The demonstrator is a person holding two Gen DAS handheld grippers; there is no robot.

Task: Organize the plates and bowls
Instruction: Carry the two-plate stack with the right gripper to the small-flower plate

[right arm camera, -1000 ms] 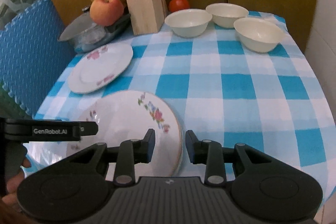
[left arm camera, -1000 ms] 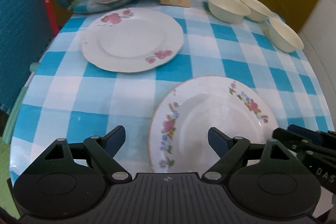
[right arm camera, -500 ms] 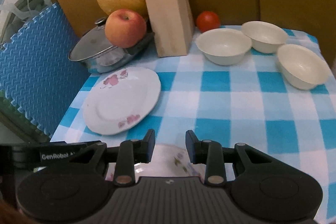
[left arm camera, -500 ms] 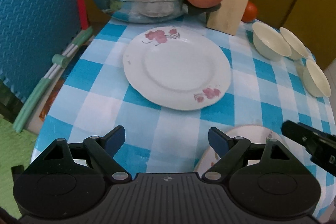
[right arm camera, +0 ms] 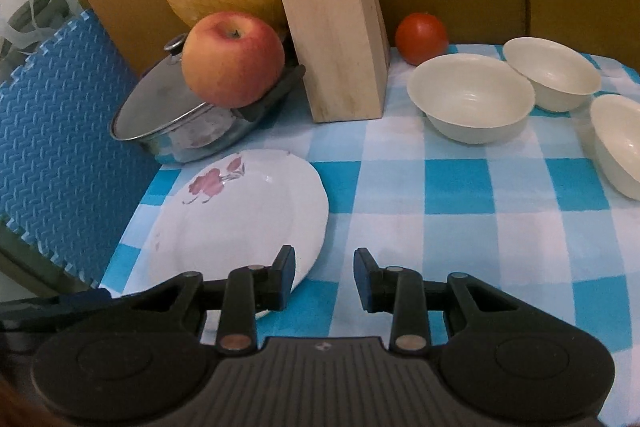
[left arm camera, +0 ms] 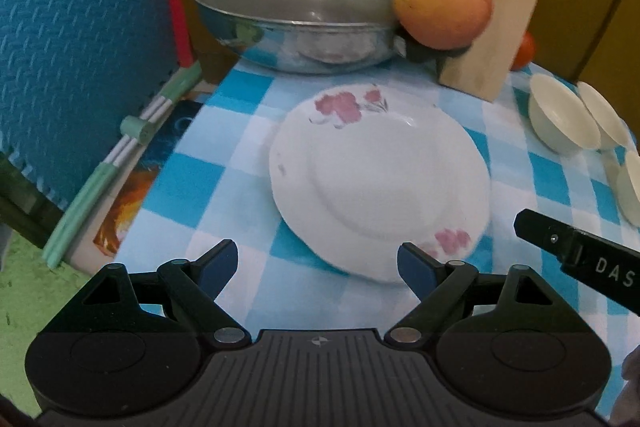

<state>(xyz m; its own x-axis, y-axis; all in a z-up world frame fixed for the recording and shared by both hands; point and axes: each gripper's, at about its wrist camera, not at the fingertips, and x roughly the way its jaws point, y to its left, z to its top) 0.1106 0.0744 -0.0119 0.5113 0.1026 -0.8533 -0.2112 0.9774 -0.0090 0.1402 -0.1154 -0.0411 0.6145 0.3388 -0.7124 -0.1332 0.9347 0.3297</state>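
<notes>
White pink-flowered plate point(left arm camera: 380, 187), blue-checked tablecloth point(right arm camera: 460, 195)

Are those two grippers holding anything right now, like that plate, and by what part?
Nothing is held. The left gripper and right gripper both stand open and empty above the flowered plate.

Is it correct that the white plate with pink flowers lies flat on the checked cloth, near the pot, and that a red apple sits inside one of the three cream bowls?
Not quite. The apple is not in a bowl; it rests on the pot's handle, beside the knife block. The right wrist view shows all three bowls empty. The plate does lie flat on the cloth near the pot.
</notes>
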